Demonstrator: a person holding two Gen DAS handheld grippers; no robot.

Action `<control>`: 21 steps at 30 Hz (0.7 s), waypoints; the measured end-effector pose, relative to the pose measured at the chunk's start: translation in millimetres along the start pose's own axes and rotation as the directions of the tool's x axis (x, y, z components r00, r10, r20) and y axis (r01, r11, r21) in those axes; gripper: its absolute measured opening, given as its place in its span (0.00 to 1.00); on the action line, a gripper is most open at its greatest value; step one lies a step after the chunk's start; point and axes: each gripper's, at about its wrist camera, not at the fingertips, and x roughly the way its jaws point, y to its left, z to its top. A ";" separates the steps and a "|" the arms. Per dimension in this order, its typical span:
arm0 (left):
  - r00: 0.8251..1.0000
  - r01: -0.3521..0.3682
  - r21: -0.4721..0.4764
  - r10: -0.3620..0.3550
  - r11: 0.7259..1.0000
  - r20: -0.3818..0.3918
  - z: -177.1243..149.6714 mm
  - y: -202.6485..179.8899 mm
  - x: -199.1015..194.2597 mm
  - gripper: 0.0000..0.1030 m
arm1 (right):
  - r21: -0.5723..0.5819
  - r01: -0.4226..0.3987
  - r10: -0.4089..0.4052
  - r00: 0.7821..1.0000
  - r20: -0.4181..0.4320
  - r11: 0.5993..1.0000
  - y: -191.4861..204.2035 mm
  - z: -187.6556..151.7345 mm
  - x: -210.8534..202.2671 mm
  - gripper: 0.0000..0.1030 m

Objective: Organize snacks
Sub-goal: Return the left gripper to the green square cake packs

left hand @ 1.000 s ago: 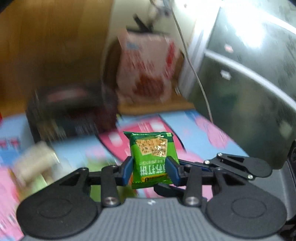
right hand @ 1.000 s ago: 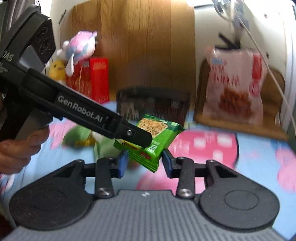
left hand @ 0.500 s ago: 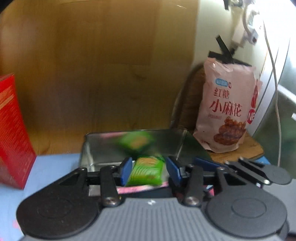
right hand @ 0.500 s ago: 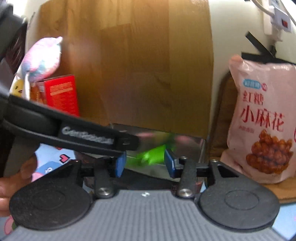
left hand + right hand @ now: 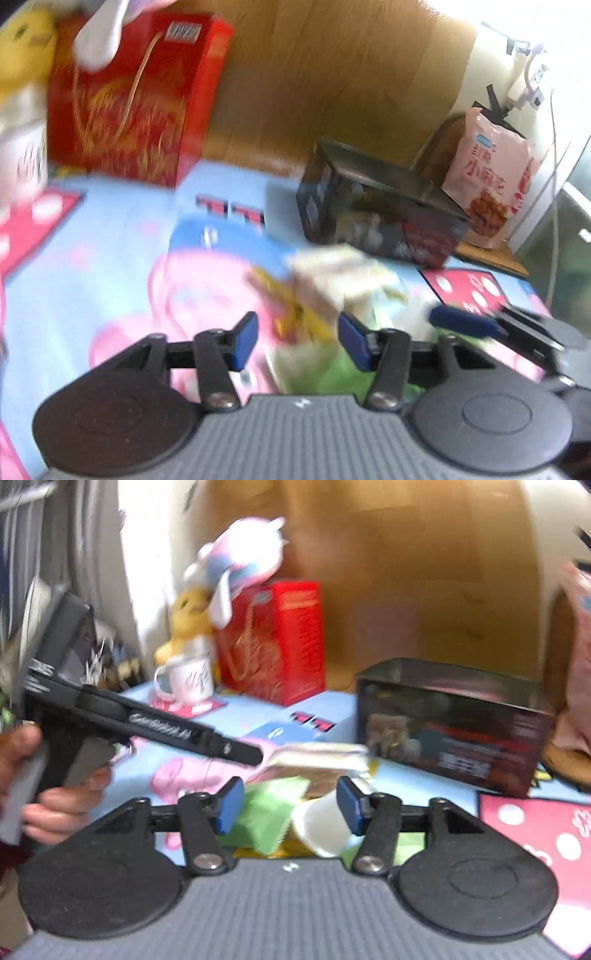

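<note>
We note a home setting, cartoon-print cloth (image 5: 517,834) over the table, plush toys (image 5: 243,565), a mug (image 5: 192,679), wood-panelled wall (image 5: 332,74)

Left hand-held gripper (image 5: 297,338), jaws just widened and empty, hovers over blurred snack packets (image 5: 332,284) near the dark tin (image 5: 380,218)

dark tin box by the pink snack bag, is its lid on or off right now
Off. The dark tin box shows an open top with a bare rim and no lid on it in either wrist view. What it holds cannot be seen.
</note>
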 end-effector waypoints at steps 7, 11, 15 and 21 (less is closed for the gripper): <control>0.995 0.092 -0.129 -0.094 0.987 -0.016 -20.4 13.3 -3.0 0.44 | 0.016 -0.041 0.042 0.995 -0.093 0.999 10.5 -6.1 19.0 0.49; 0.999 0.042 -0.009 -0.042 0.999 -0.001 -37.4 -13.9 -10.1 0.45 | 0.015 -0.035 0.036 0.993 -0.115 0.999 19.7 -24.6 -0.9 0.47; 1.000 0.007 0.080 -0.006 0.997 -0.011 -53.6 -45.0 -10.7 0.46 | 0.011 -0.005 0.006 0.994 -0.113 1.000 24.4 -42.1 -17.9 0.41; 0.991 -0.129 0.296 0.135 0.947 0.001 -76.9 -102.1 -19.7 0.45 | 0.060 0.014 -0.009 0.996 -0.088 0.998 19.4 -60.0 -40.1 0.42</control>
